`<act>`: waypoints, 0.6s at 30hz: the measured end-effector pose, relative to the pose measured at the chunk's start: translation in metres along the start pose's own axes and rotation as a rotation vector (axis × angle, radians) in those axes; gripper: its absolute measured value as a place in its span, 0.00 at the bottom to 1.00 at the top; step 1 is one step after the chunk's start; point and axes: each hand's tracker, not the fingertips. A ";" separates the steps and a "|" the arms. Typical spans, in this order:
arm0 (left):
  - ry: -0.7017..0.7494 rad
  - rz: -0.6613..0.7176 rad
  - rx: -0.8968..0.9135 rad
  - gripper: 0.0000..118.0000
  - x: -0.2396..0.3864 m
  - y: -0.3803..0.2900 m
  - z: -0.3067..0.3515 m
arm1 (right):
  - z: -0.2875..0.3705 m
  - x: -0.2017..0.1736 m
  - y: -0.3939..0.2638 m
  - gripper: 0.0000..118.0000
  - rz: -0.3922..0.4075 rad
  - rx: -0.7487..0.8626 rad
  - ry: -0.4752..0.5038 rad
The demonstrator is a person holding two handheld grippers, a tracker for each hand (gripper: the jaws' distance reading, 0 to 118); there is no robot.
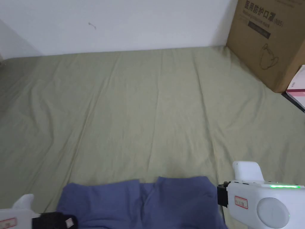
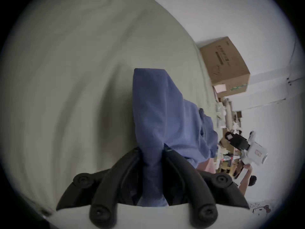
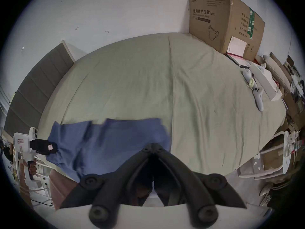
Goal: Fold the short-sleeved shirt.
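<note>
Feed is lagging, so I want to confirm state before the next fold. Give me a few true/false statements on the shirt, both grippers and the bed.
1. The left gripper clamps blue shirt fabric. True.
2. The shirt is red. False: blue.
3. A cardboard box stands at the bed's far right corner. True.
4. The right gripper is wide open. False: its jaw tips meet at the shirt's edge.
5. The green bedsheet is wrinkled. True.

The blue short-sleeved shirt [image 1: 143,202] lies spread at the near edge of the bed, its far hem uneven. One bunched edge runs between the left gripper's [image 2: 152,150] jaws; the right gripper's [image 3: 152,145] closed jaw tips sit at its opposite edge.
</note>
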 end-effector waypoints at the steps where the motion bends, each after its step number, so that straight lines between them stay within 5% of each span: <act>1: 0.023 0.017 0.016 0.12 -0.005 0.001 0.011 | -0.002 -0.003 -0.001 0.00 -0.002 -0.001 -0.003; 10: 0.160 -0.008 0.090 0.12 -0.012 -0.001 0.063 | -0.010 -0.017 0.006 0.00 0.033 0.076 -0.072; 18: 0.287 -0.172 0.119 0.12 0.084 -0.009 0.072 | 0.033 -0.047 0.040 0.00 0.123 0.351 -0.125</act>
